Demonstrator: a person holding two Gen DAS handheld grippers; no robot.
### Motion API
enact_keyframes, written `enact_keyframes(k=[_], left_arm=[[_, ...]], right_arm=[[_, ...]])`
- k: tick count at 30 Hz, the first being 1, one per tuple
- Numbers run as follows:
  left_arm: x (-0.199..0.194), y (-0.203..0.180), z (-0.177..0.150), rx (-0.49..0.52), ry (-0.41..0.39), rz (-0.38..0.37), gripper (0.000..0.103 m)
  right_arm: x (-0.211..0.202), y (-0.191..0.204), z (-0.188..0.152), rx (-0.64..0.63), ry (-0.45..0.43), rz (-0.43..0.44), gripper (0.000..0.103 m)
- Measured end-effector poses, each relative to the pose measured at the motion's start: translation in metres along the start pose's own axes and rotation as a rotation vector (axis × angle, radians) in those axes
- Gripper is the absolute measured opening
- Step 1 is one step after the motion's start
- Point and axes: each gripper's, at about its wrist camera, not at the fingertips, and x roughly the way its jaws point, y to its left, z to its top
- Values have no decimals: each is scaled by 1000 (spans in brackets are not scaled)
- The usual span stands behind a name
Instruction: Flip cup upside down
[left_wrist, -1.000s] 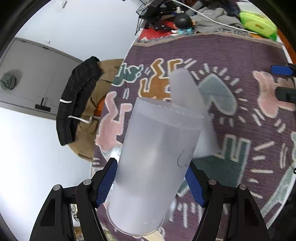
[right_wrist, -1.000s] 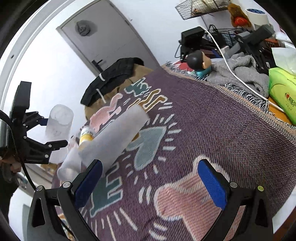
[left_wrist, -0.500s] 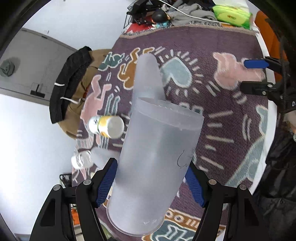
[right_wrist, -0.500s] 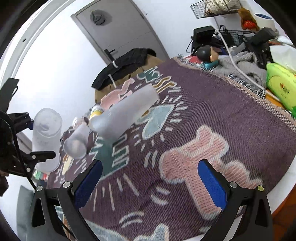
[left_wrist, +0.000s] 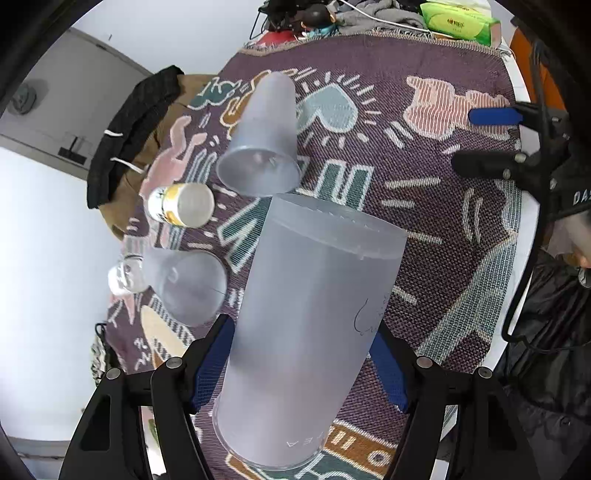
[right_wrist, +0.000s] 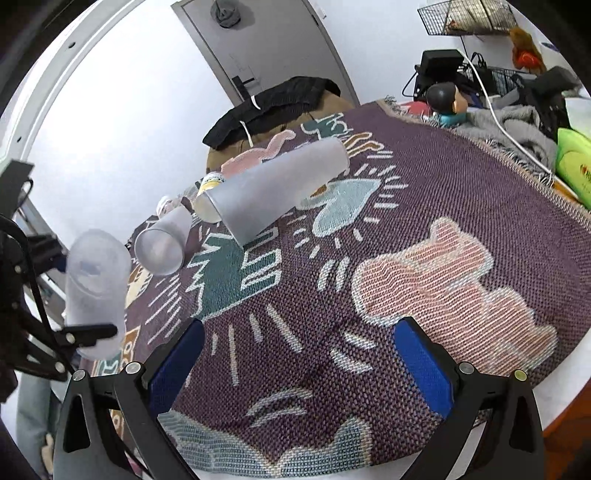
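Note:
My left gripper (left_wrist: 301, 363) is shut on a tall frosted plastic cup (left_wrist: 310, 332), held in the air above the patterned rug (left_wrist: 424, 192); its closed base points away from the camera. The same cup shows at the far left of the right wrist view (right_wrist: 96, 291), upright with its open mouth up. My right gripper (right_wrist: 299, 365) is open and empty above the rug's near edge. It also shows in the left wrist view (left_wrist: 491, 140).
A large frosted cup (right_wrist: 273, 192) lies on its side on the rug, a smaller frosted cup (right_wrist: 162, 243) beside it. A yellow-labelled bottle (left_wrist: 181, 205) and a clear bottle (left_wrist: 125, 273) lie near them. Clothes, a toy figure (right_wrist: 447, 101) and a green tissue pack (left_wrist: 461, 20) line the far edge.
My left gripper has lifted the cup higher and pulled back, so more of the rug and the lying cups shows. My right gripper has also drawn back and up.

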Motion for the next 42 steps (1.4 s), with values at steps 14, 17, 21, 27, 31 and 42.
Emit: enact_keyframes(k=[14,17,21,27,31,42], left_arm=[[47,-12,14,-73,-4,-8,73],[47,-7,16,-138,-53,7,73],[46,-6,16,-213,-112,55,74],[44,15,1,-424,-164,91,89],[37,16,-11,-492,-218,27,92],[-22,36,-64,-805,-530,144,93]], right_arm=[[12,-17,-1,35,24,-17,103],[16,-26,-1,57,29,-22,103],[16,-27,0,63,31,-18,103],[13,-26,2,68,35,-3,103],[11,-22,5,67,41,-5,103],[17,31,15,35,99,106,103]])
